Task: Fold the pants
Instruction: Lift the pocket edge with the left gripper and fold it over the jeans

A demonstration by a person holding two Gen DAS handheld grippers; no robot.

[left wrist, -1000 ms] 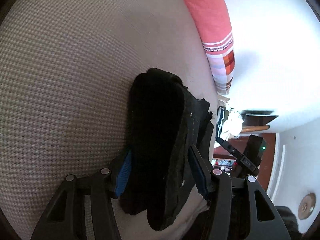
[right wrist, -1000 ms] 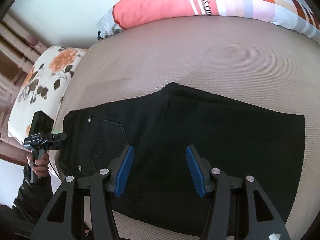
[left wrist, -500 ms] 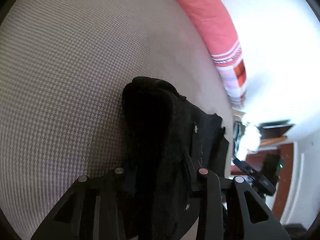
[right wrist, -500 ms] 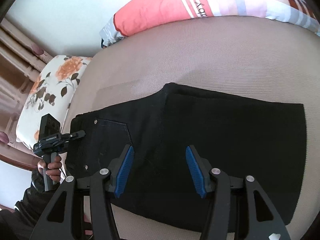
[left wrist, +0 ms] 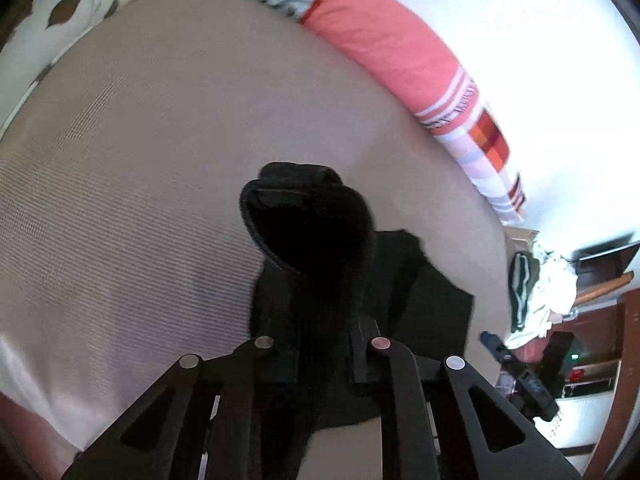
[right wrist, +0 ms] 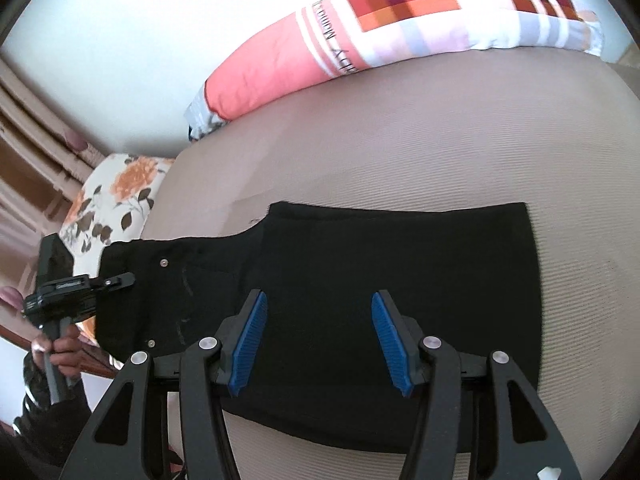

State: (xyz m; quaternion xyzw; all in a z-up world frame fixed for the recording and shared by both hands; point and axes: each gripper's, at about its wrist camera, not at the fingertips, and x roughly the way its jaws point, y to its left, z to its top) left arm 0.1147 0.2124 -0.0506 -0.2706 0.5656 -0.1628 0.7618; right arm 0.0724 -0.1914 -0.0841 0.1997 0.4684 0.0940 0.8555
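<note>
- While the left tongs [left wrist: 324, 344], whose jaws have just been closing, clench a bunched end of the black pants [right wrist: 400, 280], that fabric rears up toward 12 o'clock.
- Right tongs [right wrist: 318, 340] hang released over the pants, which lie flat on the beige bed [right wrist: 440, 140].
- Pink pillow [right wrist: 272, 68] at 12 o'clock.

Bed: wide beige textured bedspread [right wrist: 400, 140] fills most of both views.
Pillows: long coral bolster with checked end [right wrist: 360, 48]; floral pillow [right wrist: 116, 196] at the left.
Wall: plain white [right wrist: 120, 40], brightly lit.
Furniture: dark wooden shelves [left wrist: 600, 344].
</note>
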